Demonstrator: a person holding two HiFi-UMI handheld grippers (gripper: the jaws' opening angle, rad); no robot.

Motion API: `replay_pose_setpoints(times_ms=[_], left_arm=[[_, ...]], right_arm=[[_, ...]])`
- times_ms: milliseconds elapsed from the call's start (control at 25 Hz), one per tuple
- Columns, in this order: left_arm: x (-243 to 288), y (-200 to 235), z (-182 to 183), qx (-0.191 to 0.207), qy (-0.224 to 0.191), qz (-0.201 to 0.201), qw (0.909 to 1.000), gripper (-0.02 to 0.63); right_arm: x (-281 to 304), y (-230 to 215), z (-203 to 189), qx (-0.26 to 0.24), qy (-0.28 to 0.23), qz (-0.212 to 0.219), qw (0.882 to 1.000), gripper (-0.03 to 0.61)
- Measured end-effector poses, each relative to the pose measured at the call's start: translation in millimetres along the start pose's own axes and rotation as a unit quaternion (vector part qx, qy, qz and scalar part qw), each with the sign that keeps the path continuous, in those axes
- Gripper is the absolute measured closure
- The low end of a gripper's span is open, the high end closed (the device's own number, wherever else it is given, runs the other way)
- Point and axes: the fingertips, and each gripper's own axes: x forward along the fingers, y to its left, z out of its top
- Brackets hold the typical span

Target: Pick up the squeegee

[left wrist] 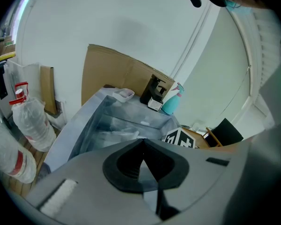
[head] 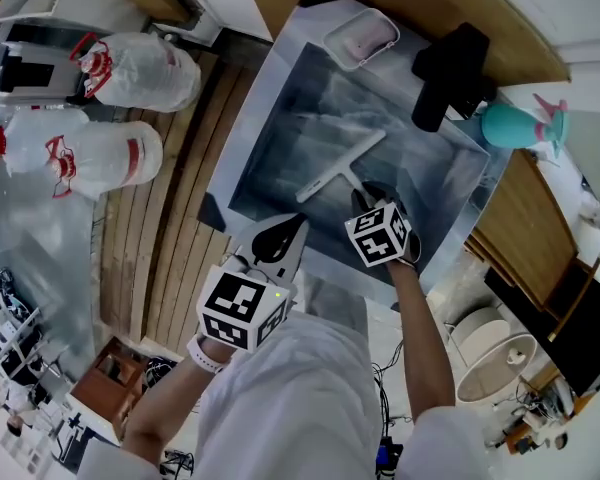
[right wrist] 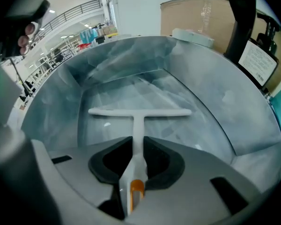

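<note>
A white T-shaped squeegee (head: 340, 165) lies in the steel sink (head: 270, 88), its blade towards the far side. My right gripper (head: 366, 198) reaches into the sink from the near edge and is shut on the squeegee's handle. In the right gripper view the handle (right wrist: 137, 139) runs between the black pads, the blade (right wrist: 139, 112) crosswise ahead and an orange tab at the handle's end. My left gripper (head: 285, 236) hovers at the sink's near rim, left of the right one. Its fingertips meet, so it is shut with nothing held (left wrist: 143, 149).
A white soap dish (head: 360, 36) sits on the sink's far corner. A black pump bottle (head: 450, 73) and a teal spray bottle (head: 515, 126) stand at the right rim. Filled plastic bags (head: 140, 68) lie on the wooden slats (head: 170, 238) to the left.
</note>
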Motion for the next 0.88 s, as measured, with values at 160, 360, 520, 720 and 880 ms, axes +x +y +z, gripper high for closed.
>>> replay_pose_setpoints(times_ms=[160,360,520,720,880], left_arm=[[-5.3,-3.8,1.2,0.002,-0.007,-0.001,1.0000,0.611],[-18.4,-10.2,5.0,0.007,-0.021,0.002,0.9997,0.611],[-30.9,-18.1,7.4,0.013,-0.036,0.004,0.9993,0.611],[-51.1,-30.4,12.2,0.015,-0.056,0.008,0.9983,0.611],[-68.4,-37.6,21.0,0.017,-0.077,0.013,0.9968,0.611]], right_arm=[[-7.5,1.9,1.8,-0.007,-0.007,-0.001,1.000,0.515],[-37.7,3.8,17.8,-0.001,-0.045,-0.016,0.999,0.515],[-71.5,8.3,29.7,0.005,-0.078,-0.024,0.997,0.515],[-120.1,17.3,35.3,0.009,-0.103,-0.049,0.993,0.515],[-158.8,23.5,40.4,0.020,-0.132,-0.070,0.989,0.515]])
